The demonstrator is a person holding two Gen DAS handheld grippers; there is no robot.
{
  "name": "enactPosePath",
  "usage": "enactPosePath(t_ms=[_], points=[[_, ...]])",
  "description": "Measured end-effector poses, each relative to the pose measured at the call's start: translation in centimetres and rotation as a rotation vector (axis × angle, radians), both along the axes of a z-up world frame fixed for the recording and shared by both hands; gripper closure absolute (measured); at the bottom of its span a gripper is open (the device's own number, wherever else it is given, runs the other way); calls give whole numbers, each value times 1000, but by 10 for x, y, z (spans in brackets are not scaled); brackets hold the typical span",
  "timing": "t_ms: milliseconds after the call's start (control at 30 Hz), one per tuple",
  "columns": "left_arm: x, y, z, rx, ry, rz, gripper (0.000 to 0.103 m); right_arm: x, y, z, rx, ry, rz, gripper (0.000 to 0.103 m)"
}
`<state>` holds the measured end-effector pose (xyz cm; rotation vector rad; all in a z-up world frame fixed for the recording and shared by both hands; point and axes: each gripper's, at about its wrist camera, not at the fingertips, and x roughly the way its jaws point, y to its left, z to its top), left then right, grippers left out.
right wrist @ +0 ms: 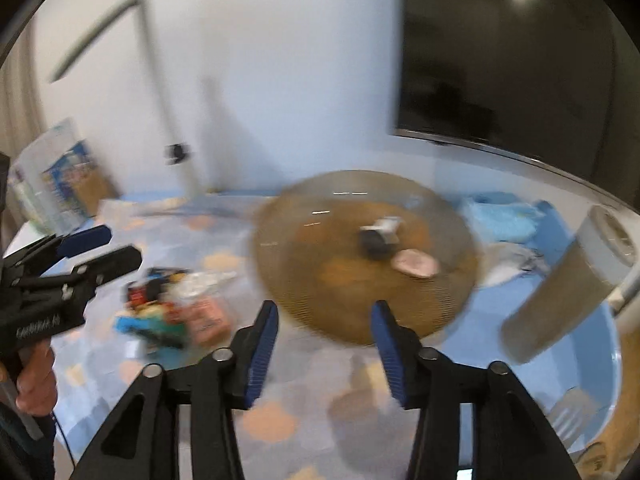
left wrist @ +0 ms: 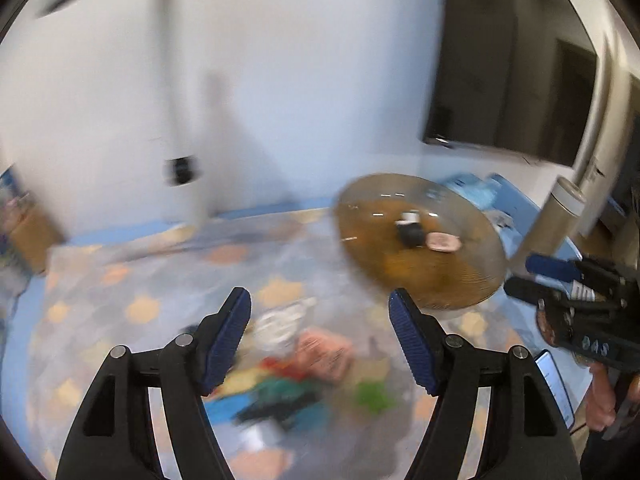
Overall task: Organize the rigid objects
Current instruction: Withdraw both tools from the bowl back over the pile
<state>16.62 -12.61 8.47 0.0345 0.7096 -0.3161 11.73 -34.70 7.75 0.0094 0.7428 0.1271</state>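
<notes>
Both views are motion-blurred. A pile of small mixed objects (left wrist: 296, 372) lies on the patterned table cover, just beyond my left gripper (left wrist: 320, 308), which is open and empty above it. The pile also shows in the right wrist view (right wrist: 172, 312), left of my right gripper (right wrist: 324, 312), which is open and empty. A round brown mesh basket (left wrist: 420, 240) holds a black-and-white item (left wrist: 410, 230) and a pink item (left wrist: 442, 242). The basket also shows in the right wrist view (right wrist: 364, 256), just beyond the right fingertips.
A grey cylinder with a white top (right wrist: 572, 280) stands right of the basket. Blue cloth (right wrist: 504, 220) lies behind it. A dark screen (right wrist: 508, 72) hangs on the white wall. A printed box (right wrist: 60, 184) stands at the far left. The other gripper shows in each view (left wrist: 536, 276) (right wrist: 120, 248).
</notes>
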Motion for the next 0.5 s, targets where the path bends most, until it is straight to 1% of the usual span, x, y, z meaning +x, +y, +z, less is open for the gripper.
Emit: enactPosePath(t_ms=[67,133,233,267,300,367,433,500], points=[[-19,30,-4,-6,-1,63,33,-8,26,-8,21,5,59,54],[-33,56,-13,8,0,123,33,-12,49,-22,14,16,94,54],[-51,91,-41,20,35,202,33,-16,76,-58,40,59,132,54],[-53,99,-52,32,50,224,33,-15,85,-77,54,90,138,54],[-57,108,-68,57,66,256,33,-13,88,-85,58,105,139,54],[-61,120,-89,72,85,275,33,-12,97,-113,67,143,155,54],[-59,127,-110,58,122,284,33,-16,103,-123,52,138,160,54],[-58,127,-124,51,139,293,33,-20,108,-130,27,126,165,54]])
